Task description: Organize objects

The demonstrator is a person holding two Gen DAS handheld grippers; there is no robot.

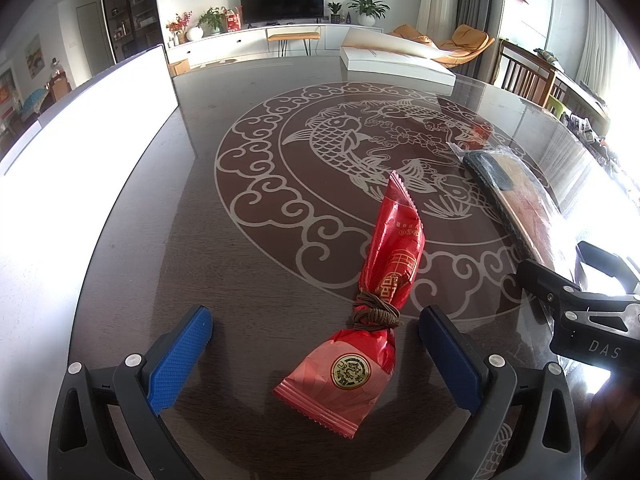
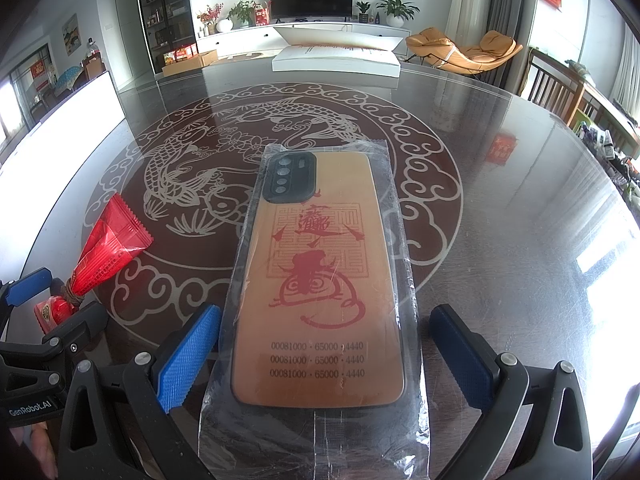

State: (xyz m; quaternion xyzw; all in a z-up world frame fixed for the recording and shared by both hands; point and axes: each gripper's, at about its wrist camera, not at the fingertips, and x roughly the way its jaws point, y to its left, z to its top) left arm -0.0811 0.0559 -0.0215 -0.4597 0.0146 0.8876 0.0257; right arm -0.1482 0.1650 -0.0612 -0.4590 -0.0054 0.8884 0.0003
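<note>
**Inspector:** State the position of the left gripper (image 1: 316, 354).

**Assistant:** Its jaws stand spread, one blue pad on each side of the red snack packet (image 1: 372, 308), touching neither side. The packet lies flat on the dark patterned table (image 1: 240, 264), a brown cord (image 1: 376, 312) wound round its middle. The placement suggests a grasp is being lined up near the tied waist, the narrowest part.

**Inspector:** And the right gripper (image 2: 324, 356)?

**Assistant:** Likewise spread. The phone case in its clear sleeve (image 2: 320, 280) lies between the pads, camera cut-out pointing away, sleeve edges close to each pad. Whether the plastic touches them cannot be told.

**Inspector:** Why is each item taken lengthwise?

**Assistant:** Probably so the jaws close across the short width. The white box (image 2: 336, 64) at the far edge may be the destination; that is unconfirmed.
</note>
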